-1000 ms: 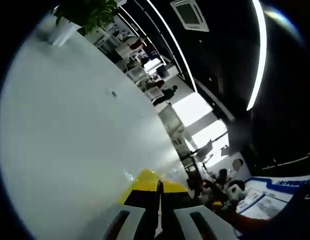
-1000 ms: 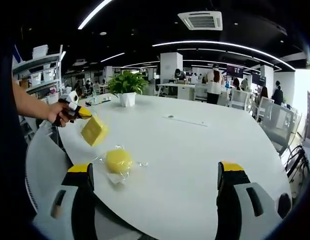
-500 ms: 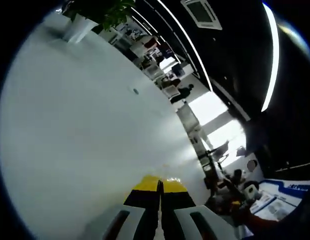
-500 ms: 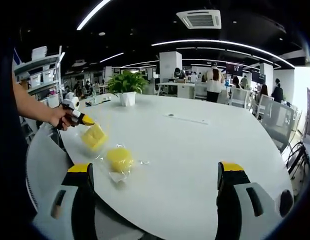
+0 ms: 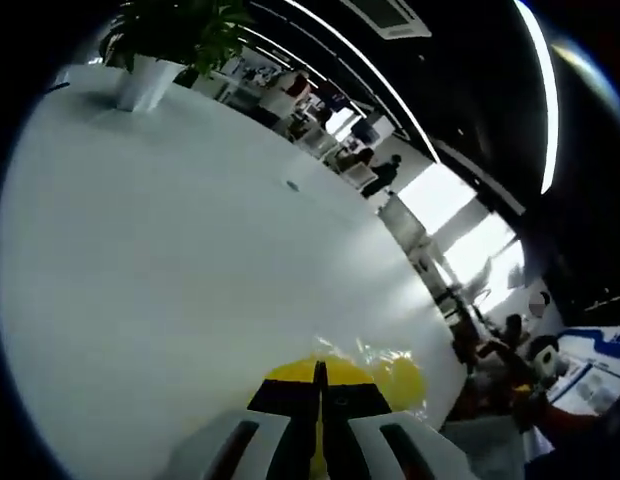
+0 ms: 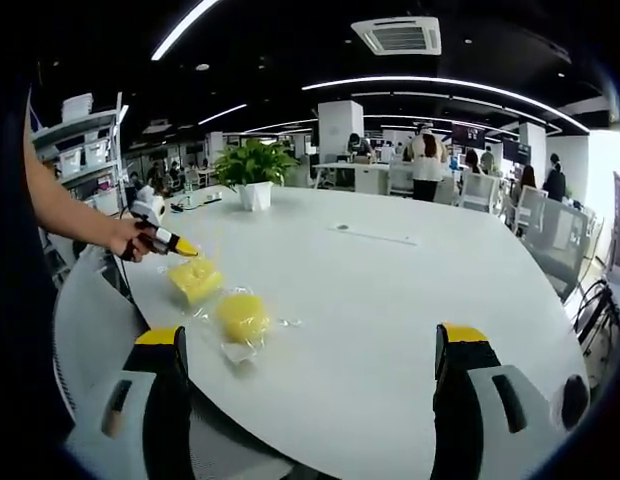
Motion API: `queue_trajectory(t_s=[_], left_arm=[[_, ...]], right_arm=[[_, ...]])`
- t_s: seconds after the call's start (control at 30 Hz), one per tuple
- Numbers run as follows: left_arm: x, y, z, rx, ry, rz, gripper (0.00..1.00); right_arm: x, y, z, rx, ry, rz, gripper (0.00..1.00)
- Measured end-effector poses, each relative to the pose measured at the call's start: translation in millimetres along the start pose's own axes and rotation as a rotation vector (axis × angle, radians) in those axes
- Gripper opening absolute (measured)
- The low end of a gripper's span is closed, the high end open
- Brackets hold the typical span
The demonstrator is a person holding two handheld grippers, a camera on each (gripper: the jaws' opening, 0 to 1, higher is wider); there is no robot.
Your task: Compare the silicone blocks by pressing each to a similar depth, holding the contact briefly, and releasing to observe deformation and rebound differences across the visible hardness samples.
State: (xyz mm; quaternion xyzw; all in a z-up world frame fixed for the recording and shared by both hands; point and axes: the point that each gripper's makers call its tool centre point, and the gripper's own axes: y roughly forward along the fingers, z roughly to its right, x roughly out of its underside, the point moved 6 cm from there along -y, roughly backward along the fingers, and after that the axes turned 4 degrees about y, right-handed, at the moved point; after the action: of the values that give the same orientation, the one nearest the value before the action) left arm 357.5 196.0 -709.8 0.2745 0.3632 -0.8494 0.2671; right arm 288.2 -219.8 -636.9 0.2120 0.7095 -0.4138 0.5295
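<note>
A square yellow silicone block (image 6: 195,280) in clear wrap rests on the white table (image 6: 390,300), close to a round yellow block (image 6: 242,315) that is also wrapped. A hand holds my left gripper (image 6: 162,240) just left of the square block, jaws shut on it at its upper edge. In the left gripper view the shut left gripper (image 5: 318,388) pinches the square block (image 5: 290,369), with the round block (image 5: 402,380) just to its right. My right gripper (image 6: 310,335) stands wide open near the table's front edge, holding nothing.
A potted plant (image 6: 255,172) stands at the far side of the table, also seen as the plant (image 5: 165,40) in the left gripper view. A thin flat object (image 6: 375,240) lies mid-table. Shelves (image 6: 80,140) are at the left; people and chairs are behind.
The left gripper has brought the square block down from hanging in the air to the table beside the round block. The right gripper has stayed still and open.
</note>
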Motion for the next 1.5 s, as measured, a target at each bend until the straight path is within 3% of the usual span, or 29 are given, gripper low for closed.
queue_trajectory(t_s=[0.17, 0.27, 0.3, 0.37, 0.67, 0.8, 1.33, 1.5], left_arm=[[2.0, 0, -8.3, -0.026, 0.014, -0.007, 0.0], [3.1, 0, -17.1, -0.082, 0.1, -0.005, 0.0], [3.8, 1, -17.9, -0.09, 0.096, -0.007, 0.0], [3.8, 2, -19.2, -0.08, 0.07, -0.004, 0.0], [7.9, 7, -24.9, -0.102, 0.146, -0.044, 0.0], [8.0, 8, -25.2, -0.099, 0.243, -0.063, 0.0], [7.3, 10, -34.4, -0.103, 0.281, -0.075, 0.0], [5.2, 8, -39.6, -0.114, 0.256, -0.069, 0.08]], right_arm=[[1.5, -1, 2, 0.005, 0.004, -0.002, 0.96], [2.9, -2, 3, 0.008, 0.006, -0.007, 0.96], [3.3, -2, 3, 0.009, 0.007, -0.007, 0.96], [3.4, -2, 4, 0.01, 0.009, -0.007, 0.96], [2.9, 0, 3, 0.01, 0.013, -0.006, 0.96], [3.6, -1, 3, 0.011, 0.016, -0.01, 0.96], [3.1, 5, 2, 0.001, 0.015, -0.022, 0.96], [0.4, 5, 3, 0.002, 0.012, -0.022, 0.96]])
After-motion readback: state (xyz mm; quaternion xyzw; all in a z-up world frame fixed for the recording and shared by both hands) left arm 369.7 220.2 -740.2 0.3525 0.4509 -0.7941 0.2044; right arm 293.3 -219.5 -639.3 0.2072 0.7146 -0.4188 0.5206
